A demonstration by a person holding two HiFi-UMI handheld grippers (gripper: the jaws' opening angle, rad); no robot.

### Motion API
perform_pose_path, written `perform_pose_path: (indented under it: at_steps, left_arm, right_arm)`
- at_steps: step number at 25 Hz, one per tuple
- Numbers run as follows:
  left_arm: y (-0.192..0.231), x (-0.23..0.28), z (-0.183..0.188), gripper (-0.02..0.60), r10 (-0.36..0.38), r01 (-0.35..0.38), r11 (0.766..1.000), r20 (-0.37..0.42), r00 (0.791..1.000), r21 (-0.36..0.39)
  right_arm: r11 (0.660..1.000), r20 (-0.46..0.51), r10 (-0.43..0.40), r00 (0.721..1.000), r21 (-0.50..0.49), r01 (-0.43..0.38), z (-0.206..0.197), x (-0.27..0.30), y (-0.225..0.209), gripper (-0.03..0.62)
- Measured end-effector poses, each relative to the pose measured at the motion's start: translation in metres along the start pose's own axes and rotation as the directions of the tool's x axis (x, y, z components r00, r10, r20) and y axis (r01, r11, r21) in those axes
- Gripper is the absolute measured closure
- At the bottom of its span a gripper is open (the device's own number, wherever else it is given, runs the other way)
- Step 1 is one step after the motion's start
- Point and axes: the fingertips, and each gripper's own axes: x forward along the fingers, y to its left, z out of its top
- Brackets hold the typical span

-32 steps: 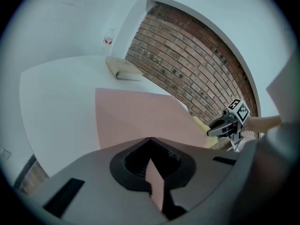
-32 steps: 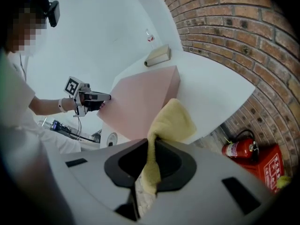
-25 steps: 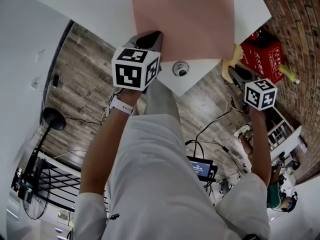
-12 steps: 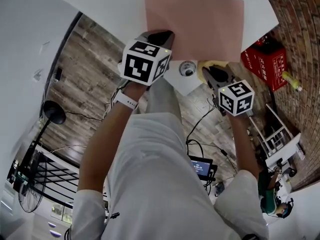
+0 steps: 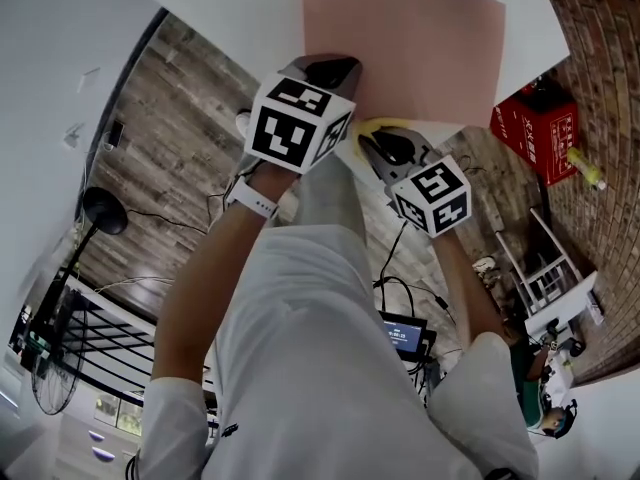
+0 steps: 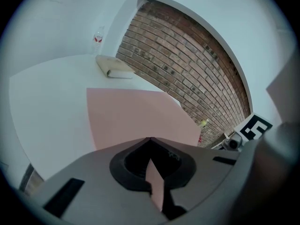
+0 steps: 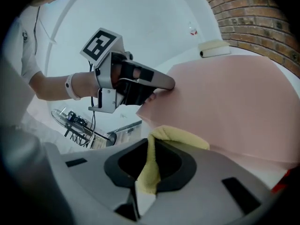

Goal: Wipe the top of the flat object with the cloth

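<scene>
A flat pink sheet (image 5: 400,38) lies on the white table (image 5: 230,8). My left gripper (image 5: 335,70) is shut on the sheet's near left corner; in the left gripper view a sliver of the pink sheet (image 6: 136,116) shows pinched between the jaws of the left gripper (image 6: 151,142). My right gripper (image 5: 380,143) is shut on a yellow cloth (image 5: 380,126), just right of the left gripper at the sheet's near edge. In the right gripper view the cloth (image 7: 180,137) bunches out of the right gripper (image 7: 152,144) against the pink sheet (image 7: 225,102), with the left gripper (image 7: 161,86) beyond it.
A white book (image 6: 115,67) and a clear bottle (image 6: 97,36) stand at the table's far side. A red box (image 5: 535,118) sits on the wooden floor to the right. Cables and a small screen (image 5: 400,336) lie below, and a brick wall (image 6: 187,64) runs along the right.
My right gripper has carried the yellow cloth leftward, from off the table's right side to the sheet's near edge beside the left gripper. The left gripper still holds the corner.
</scene>
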Motion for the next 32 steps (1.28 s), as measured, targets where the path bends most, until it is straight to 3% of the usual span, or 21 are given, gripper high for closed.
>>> perform_pose_path:
  at_steps: [7, 13, 16, 21, 27, 32]
  left_arm:
    - [-0.005, 0.000, -0.002, 0.563, -0.061, 0.061, 0.998, -0.022, 0.998, -0.008]
    - [0.001, -0.013, 0.001, 0.563, -0.139, 0.150, 0.975, 0.077, 0.987, -0.161]
    - [0.018, -0.041, 0.011, 0.563, -0.095, 0.128, 0.969, 0.158, 0.983, -0.211]
    - [0.043, -0.103, 0.007, 0.563, 0.037, 0.014, 0.980, 0.252, 0.967, -0.198]
    - [0.051, -0.136, -0.041, 0.563, 0.127, -0.071, 0.971, 0.243, 0.962, -0.229]
    - [0.053, -0.146, -0.049, 0.563, 0.161, -0.091, 0.960, 0.257, 0.953, -0.264]
  right_arm:
    - [0.995, 0.059, 0.081, 0.995, -0.063, -0.077, 0.011, 0.029, 0.033, 0.541]
    - [0.984, 0.086, 0.149, 0.985, -0.110, -0.139, 0.025, 0.033, 0.062, 0.542]
    - [0.981, 0.091, 0.156, 0.984, -0.131, -0.144, 0.032, 0.034, 0.071, 0.542]
    - [0.977, 0.061, 0.196, 0.979, -0.100, -0.189, 0.041, 0.034, 0.084, 0.542]
    - [0.973, 0.030, 0.212, 0.977, -0.103, -0.208, 0.055, 0.037, 0.102, 0.542]
    - [0.960, 0.028, 0.267, 0.963, -0.089, -0.264, 0.063, 0.037, 0.116, 0.542]
